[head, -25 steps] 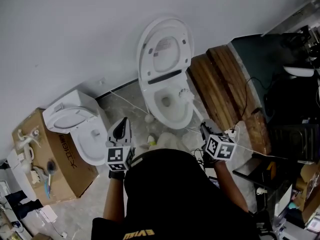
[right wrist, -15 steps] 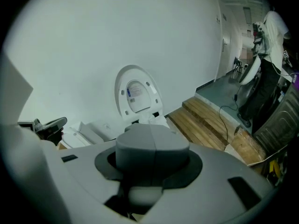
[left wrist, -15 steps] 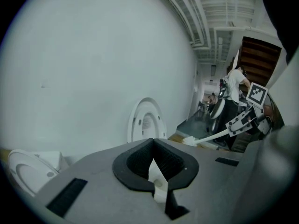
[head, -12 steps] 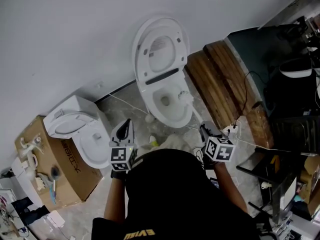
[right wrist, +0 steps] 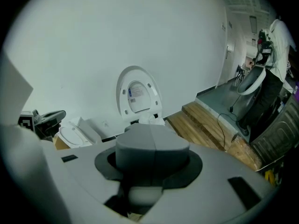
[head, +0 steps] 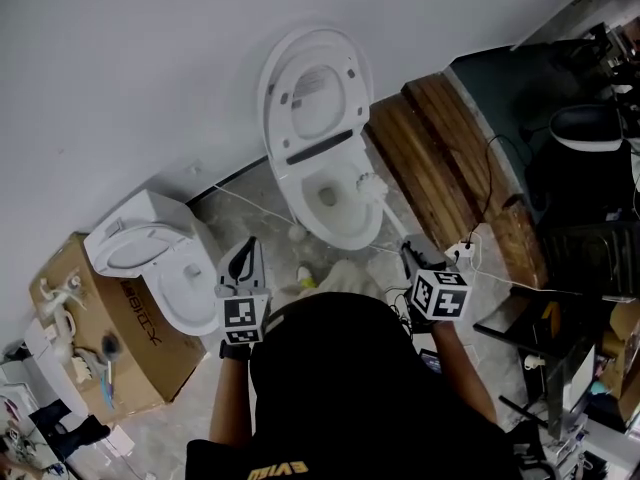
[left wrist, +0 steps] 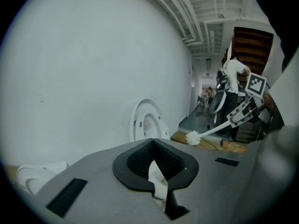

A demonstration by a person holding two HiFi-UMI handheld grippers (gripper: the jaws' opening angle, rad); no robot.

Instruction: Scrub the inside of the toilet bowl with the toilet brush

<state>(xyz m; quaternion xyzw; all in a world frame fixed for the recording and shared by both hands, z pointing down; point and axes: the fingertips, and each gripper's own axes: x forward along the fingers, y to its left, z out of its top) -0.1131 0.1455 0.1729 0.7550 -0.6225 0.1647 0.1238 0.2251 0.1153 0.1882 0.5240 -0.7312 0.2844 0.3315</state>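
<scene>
White bristles of the toilet brush (head: 368, 182) sit at the right-hand edge of the toilet bowl (head: 338, 233), much as they did a second ago. The head has barely shifted against the bowl. What differs is the framing: the toilet now lies a little further left and slightly higher in the head view. Both grippers keep nearly the same spots at lower centre.

The brush is white all over, with a small, rounded, tufted head on a slim straight handle. The handle runs down and to the right from the bowl, at the centre of the frame, to the right gripper (head: 409, 257). That gripper's jaws are closed tight on the end of the handle, and a pale piece of it shows beneath the grey pads in the right gripper view. Whether the bristles touch the porcelain cannot be told.

The left gripper (head: 246, 258) has its jaws drawn together at the tips with nothing between them. It hangs left of centre, well apart from the bowl, beside a second toilet (head: 150, 258) at the left.

The raised lid (head: 312, 88) stands against the grey wall (head: 150, 68) at upper centre. A wooden platform (head: 440, 158) runs along the toilet's right side, and a cardboard box (head: 80, 348) sits at lower left.
</scene>
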